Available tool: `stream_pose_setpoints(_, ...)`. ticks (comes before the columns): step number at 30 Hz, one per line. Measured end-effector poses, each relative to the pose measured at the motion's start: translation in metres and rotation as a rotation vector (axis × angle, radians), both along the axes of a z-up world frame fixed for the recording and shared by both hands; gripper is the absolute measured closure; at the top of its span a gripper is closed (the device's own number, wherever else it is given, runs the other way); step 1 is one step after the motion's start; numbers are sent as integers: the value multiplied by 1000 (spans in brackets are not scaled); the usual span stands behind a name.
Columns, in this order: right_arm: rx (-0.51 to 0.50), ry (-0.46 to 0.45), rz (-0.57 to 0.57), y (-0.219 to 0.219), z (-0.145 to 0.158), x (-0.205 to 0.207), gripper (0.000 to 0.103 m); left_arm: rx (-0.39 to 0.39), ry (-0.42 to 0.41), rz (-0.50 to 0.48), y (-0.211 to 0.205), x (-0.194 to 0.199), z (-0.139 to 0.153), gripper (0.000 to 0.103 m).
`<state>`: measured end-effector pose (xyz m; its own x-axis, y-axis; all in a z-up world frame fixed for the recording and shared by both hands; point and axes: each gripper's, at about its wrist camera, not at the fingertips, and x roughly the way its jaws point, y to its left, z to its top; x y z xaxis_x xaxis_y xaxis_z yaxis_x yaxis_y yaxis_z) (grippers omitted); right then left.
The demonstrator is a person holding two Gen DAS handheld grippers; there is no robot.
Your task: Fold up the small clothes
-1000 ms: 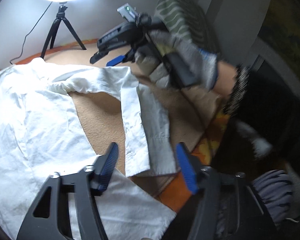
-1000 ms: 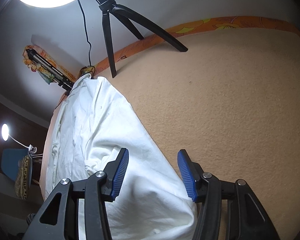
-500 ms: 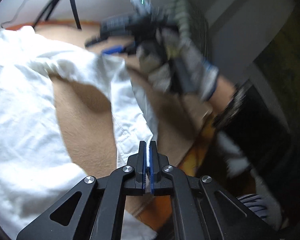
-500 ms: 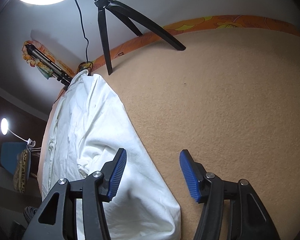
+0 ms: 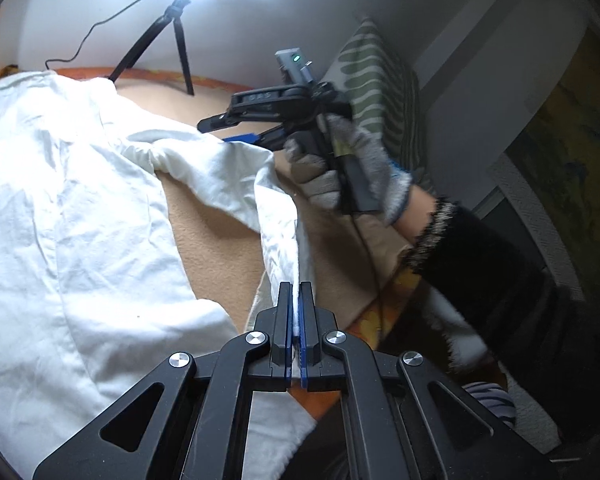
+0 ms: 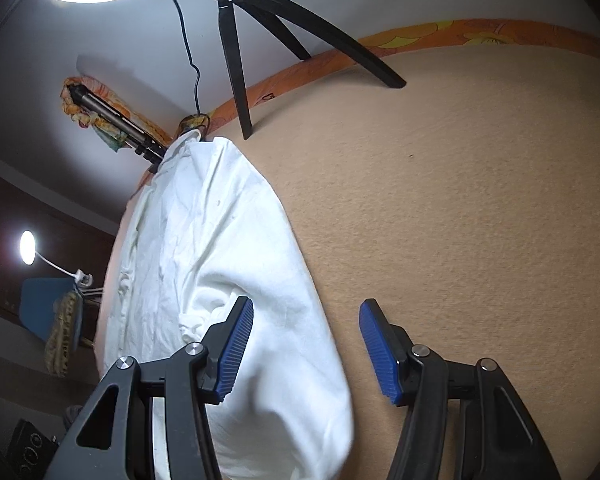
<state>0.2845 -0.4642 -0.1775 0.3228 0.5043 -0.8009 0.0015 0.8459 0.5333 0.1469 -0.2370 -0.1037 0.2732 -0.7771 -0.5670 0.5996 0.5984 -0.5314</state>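
Observation:
A white shirt (image 5: 72, 216) lies spread on a tan blanket (image 5: 220, 240); it also shows in the right wrist view (image 6: 228, 264). My left gripper (image 5: 296, 300) is shut on the cuff end of the shirt's sleeve (image 5: 280, 216), which is lifted off the blanket. My right gripper (image 6: 306, 344) is open, its jaws wide apart above the shirt's edge and the blanket (image 6: 460, 220), holding nothing. In the left wrist view the right gripper (image 5: 236, 130) hovers over the upper part of the sleeve, held by a gloved hand (image 5: 340, 168).
A ring light on a black tripod (image 6: 260, 52) stands at the far edge of the blanket, with its cable along the wall. A green patterned cushion (image 5: 376, 88) leans at the right. An orange patterned sheet (image 6: 420, 36) borders the blanket.
My left gripper closed on the sleeve end and lifted it. My right gripper stayed open and shifted slightly right over the shirt's edge.

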Motion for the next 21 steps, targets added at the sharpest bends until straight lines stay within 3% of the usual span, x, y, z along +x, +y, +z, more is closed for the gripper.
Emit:
stream_pose_setpoints(3,65,8,-26,-3,-2,2,45,-25,-8,13,14,-12,10,102)
stream_pose_setpoints(6,82,13,-16,6,-3,3,53,-36,14,38,31,-21,10,102)
stream_pose_setpoints(8,54,9,3,19,-1,4,76,-39,28,55,37,-24,8,102)
stream_pose_setpoints(11,-98,3,12,41,8,7,97,-50,43,78,42,-27,3,102)
stream_pose_setpoints(17,-406,-66,73,101,58,14,103,-110,110,135,68,-42,-15,102)
stream_pose_setpoints(21,-608,-126,204,172,80,17,103,-139,203,186,91,-54,-41,102)
